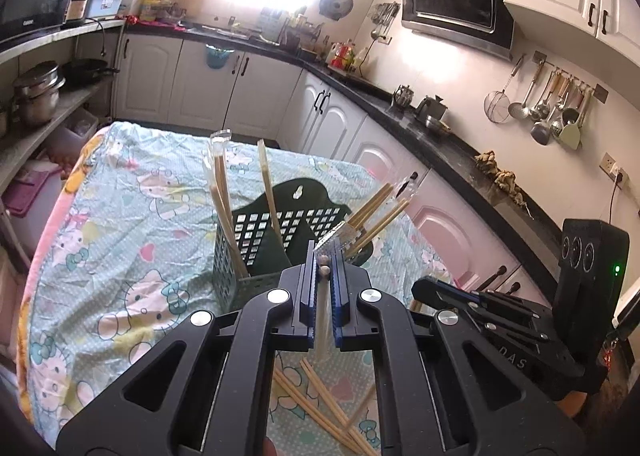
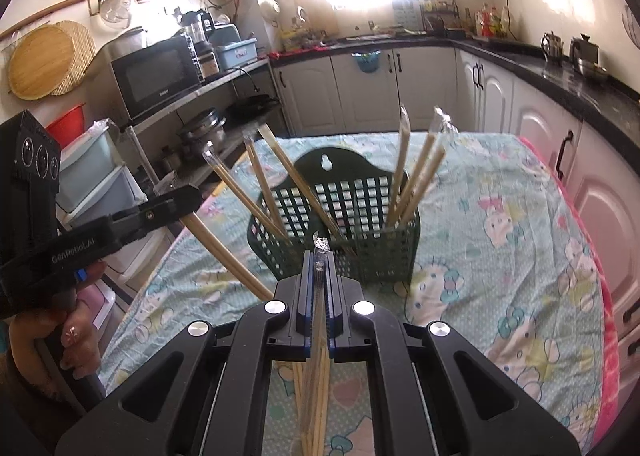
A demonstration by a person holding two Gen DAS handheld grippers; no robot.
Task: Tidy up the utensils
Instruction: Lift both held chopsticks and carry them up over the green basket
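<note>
Chopsticks are what we are tidying. Some wrapped pairs already stand in the green basket [image 2: 352, 240] on the cartoon cloth [image 2: 500, 256]; they lean out on both sides of it. More chopsticks [image 1: 320, 404] lie loose on the cloth, under our grippers.

Our left gripper [image 1: 322, 268] is squeezed nearly shut on a wrapped pair [image 1: 323, 316], which pokes out past the tips toward the basket. Our right gripper [image 2: 319, 264] is squeezed nearly shut too, and it holds another wrapped pair [image 2: 319, 320] that hangs down between its jaws. In the right wrist view we also see the left gripper from the side, with its pair sticking down and out.

We think we are in the carrying step: both pairs are picked up and held above the cloth, just in front of the basket.

Next we need to bring each pair over an open part of the basket, tip it so one end points down, lower it in, and only then let go. We should mind the sticks already leaning there.
</note>
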